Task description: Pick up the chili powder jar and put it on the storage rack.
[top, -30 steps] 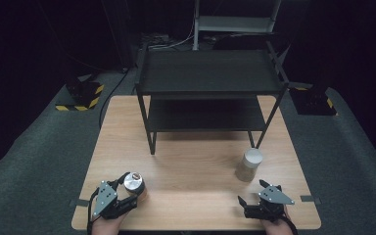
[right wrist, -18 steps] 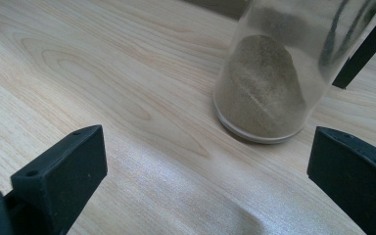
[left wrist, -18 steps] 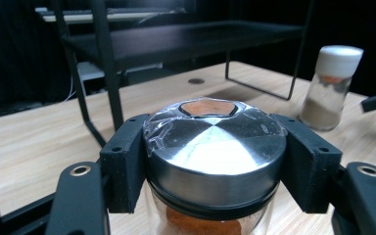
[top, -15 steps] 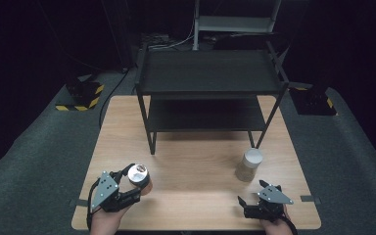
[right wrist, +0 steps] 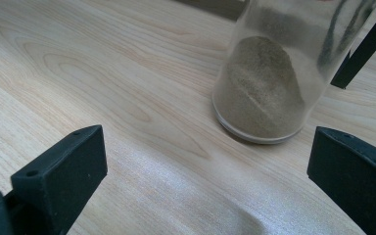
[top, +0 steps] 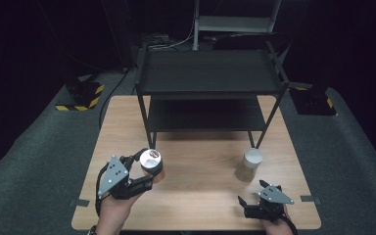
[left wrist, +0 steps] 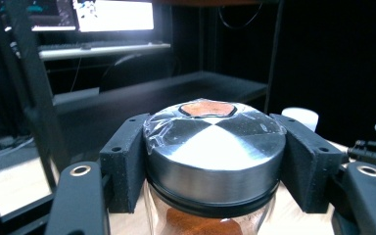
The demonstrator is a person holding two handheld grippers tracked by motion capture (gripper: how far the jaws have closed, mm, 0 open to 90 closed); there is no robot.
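Brushed metal is catching the light on the lid of the spice jar [left wrist: 214, 156], which the left tongs [top: 144, 172] are gripping just under the cap, both pads pressing on its sides. In the high view the jar [top: 151, 163] is hanging clear of the wooden table [top: 200, 205], in front of the left leg of the black shelf rack [top: 208, 78]. Orange powder is showing through the glass below the lid. The right tongs [top: 249, 204] are resting near the front edge of the table with jaws spread wide and nothing between them; the second jar [right wrist: 274, 73], holding pale brownish powder, is standing just ahead of them, untouched. Judging from this, the pickup is done, and the placing, probably onto the rack, is not yet made; the second jar is waiting its turn.
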